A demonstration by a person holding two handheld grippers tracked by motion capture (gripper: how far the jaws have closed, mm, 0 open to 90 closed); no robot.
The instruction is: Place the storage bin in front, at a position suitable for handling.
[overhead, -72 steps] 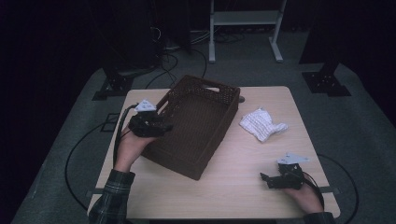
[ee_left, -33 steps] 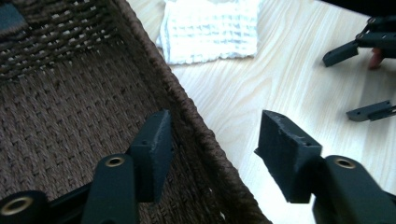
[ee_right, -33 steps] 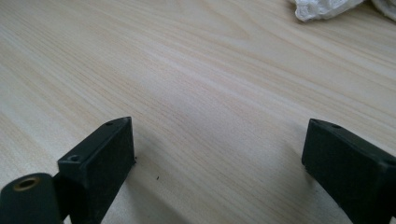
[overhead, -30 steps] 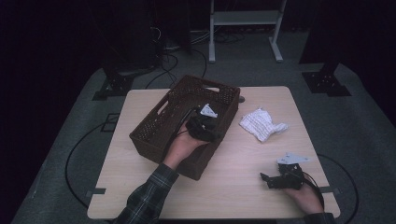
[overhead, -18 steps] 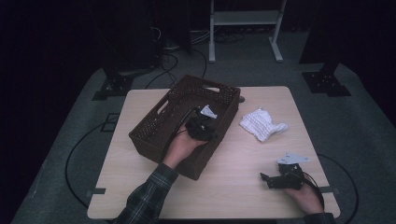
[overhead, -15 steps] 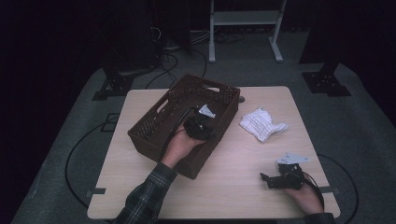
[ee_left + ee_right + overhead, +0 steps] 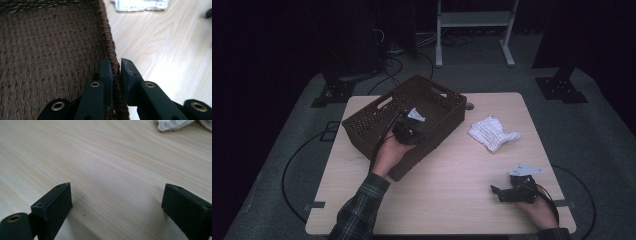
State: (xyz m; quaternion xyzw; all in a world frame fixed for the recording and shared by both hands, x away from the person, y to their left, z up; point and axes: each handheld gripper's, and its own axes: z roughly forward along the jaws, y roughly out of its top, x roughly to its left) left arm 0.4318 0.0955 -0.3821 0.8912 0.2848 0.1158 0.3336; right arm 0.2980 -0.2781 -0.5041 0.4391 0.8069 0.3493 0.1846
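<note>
We grip the basket rim

At frame centre, our left gripper [image 7: 117, 72] has just closed its jaws on the brown basket [image 7: 377, 117] wall; lower right, our right gripper [image 7: 508, 192] rests spread on the tabletop [image 7: 452, 190].

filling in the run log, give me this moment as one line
left gripper: jaws just closing, clamped on basket rim | right gripper: open, resting on table | cloth: on table beside basket

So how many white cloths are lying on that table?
1: a crumpled white cloth lies on the table, right of the brown basket. The basket's near wall could hide something.
</note>
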